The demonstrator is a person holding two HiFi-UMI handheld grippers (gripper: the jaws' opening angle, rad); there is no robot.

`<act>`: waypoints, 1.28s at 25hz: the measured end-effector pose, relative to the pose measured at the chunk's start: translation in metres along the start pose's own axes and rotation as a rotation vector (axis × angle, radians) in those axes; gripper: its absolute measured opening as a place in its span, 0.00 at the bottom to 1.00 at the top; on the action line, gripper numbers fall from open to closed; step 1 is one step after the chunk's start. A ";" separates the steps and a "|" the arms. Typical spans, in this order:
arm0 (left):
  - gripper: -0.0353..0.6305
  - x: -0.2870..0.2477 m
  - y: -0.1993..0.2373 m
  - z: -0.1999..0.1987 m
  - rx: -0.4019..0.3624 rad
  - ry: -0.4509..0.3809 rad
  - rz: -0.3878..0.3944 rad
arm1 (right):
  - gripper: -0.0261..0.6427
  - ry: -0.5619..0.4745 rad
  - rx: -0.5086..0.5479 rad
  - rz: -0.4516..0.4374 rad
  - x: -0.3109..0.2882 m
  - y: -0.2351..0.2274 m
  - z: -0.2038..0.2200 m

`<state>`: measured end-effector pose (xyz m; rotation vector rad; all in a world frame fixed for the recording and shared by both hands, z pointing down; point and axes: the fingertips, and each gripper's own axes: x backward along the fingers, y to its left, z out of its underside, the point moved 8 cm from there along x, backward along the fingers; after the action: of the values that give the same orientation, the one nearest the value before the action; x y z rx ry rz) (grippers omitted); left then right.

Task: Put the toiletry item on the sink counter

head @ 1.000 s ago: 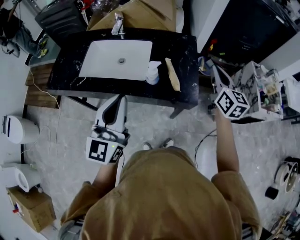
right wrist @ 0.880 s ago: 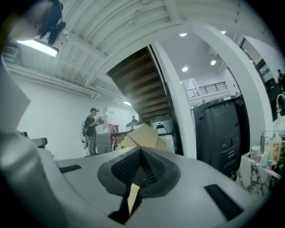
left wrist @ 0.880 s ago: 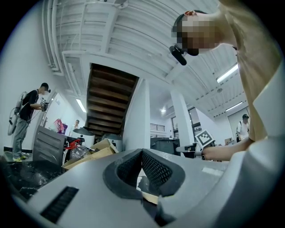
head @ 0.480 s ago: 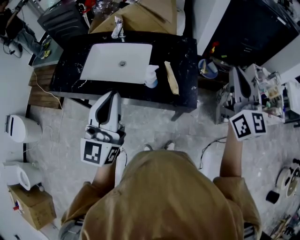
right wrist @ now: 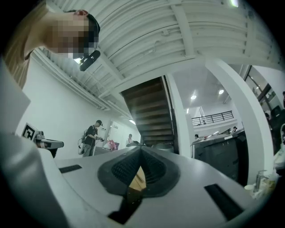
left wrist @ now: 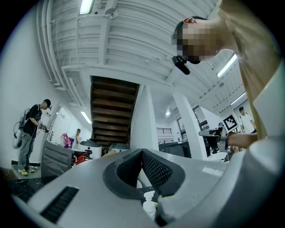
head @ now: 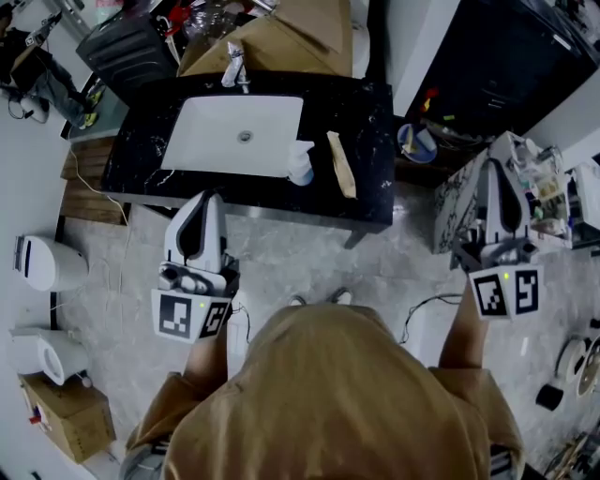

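Note:
A white pump bottle (head: 300, 164) stands on the black sink counter (head: 375, 112) at the right edge of the white basin (head: 234, 136). A tan tube (head: 341, 164) lies beside it. My left gripper (head: 203, 199) hangs in front of the counter, shut and empty, pointing at the basin. In the left gripper view the left gripper (left wrist: 142, 152) has its tips together, and the pump bottle (left wrist: 149, 205) shows through the gap below them. My right gripper (head: 496, 169) is off to the right of the counter, over a cluttered rack. In the right gripper view the right gripper (right wrist: 141, 149) is shut with nothing held.
A faucet (head: 234, 56) stands behind the basin, with a cardboard box (head: 281, 28) beyond it. The white rack (head: 530, 187) holds several small items. A blue bowl (head: 415, 141) sits right of the counter. A white appliance (head: 42, 262) and a box (head: 61, 412) stand on the floor at left.
My right gripper has swung from the counter's right end out to the right over the rack, rising and rolling. The left gripper has risen a little and drifted left.

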<state>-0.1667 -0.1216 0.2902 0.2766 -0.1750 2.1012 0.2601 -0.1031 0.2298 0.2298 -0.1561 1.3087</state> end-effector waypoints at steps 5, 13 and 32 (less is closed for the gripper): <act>0.06 0.002 0.004 -0.002 0.001 -0.003 -0.017 | 0.04 0.014 -0.038 0.048 0.018 -0.002 0.007; 0.06 -0.004 0.007 0.003 0.005 0.006 -0.009 | 0.04 0.055 -0.006 0.112 0.032 0.001 0.021; 0.06 -0.004 0.010 0.006 0.023 0.003 0.005 | 0.04 0.072 -0.032 0.080 0.025 0.019 0.027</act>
<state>-0.1728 -0.1317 0.2950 0.2868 -0.1498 2.1097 0.2486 -0.0815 0.2632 0.1506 -0.1257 1.3906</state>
